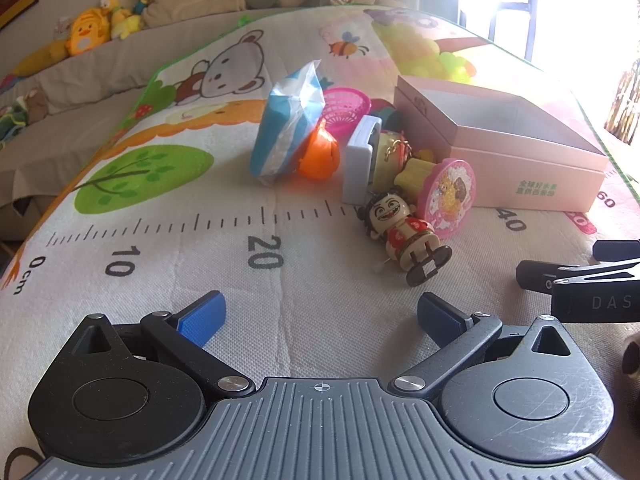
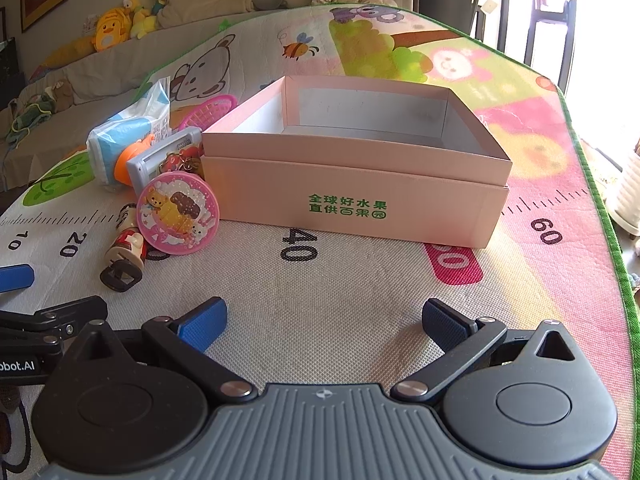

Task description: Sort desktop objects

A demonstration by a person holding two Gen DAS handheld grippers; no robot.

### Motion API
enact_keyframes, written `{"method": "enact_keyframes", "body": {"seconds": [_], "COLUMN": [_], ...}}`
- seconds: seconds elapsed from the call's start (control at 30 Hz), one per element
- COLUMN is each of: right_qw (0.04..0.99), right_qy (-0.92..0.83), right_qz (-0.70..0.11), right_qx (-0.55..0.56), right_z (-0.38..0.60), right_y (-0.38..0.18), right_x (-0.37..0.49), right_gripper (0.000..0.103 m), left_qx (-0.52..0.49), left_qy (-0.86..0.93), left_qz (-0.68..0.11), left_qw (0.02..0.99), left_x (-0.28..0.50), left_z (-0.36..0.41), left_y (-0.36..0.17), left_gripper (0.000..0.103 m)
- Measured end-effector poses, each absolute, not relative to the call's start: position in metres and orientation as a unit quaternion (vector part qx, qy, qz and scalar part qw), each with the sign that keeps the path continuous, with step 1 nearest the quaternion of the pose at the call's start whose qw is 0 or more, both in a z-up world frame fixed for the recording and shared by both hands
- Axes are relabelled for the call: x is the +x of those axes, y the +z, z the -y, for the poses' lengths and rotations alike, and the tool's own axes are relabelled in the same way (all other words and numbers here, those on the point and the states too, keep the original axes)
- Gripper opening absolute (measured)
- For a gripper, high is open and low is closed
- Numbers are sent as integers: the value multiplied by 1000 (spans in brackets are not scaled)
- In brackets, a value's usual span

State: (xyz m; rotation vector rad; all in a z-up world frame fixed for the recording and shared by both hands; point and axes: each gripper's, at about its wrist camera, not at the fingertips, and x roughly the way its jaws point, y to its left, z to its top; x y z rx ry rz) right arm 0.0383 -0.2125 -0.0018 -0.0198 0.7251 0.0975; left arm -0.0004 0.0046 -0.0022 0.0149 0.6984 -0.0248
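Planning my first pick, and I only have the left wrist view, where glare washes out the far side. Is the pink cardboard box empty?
Observer: Yes; the right wrist view looks into the pink cardboard box and shows only bare white floor.
Operator: Anything on the mat in front of it?
Observer: No, just the printed 40 mark; the right gripper hovers there, open.
Operator: What is the round pink glitter disc leaning on?
Observer: The round pink glitter disc stands on edge beside the box's left corner, above the wind-up cartoon figure.
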Motion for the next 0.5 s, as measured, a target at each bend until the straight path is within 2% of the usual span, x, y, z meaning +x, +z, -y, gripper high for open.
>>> {"method": "enact_keyframes", "body": {"seconds": [0.5], "right_qw": [920], "right_qy": [81], "right_qz": [-382], "right_qx": [-22], "right_z": [220], "right_y": [4], "right_x": [33], "right_gripper": [103], "left_qx": [14], "left_qy": [-44], "left_qz": [-362], "left_qw": [931], "left_x": [-3], "left_z": [-18], "left_y": [10], "left_gripper": [103]}}
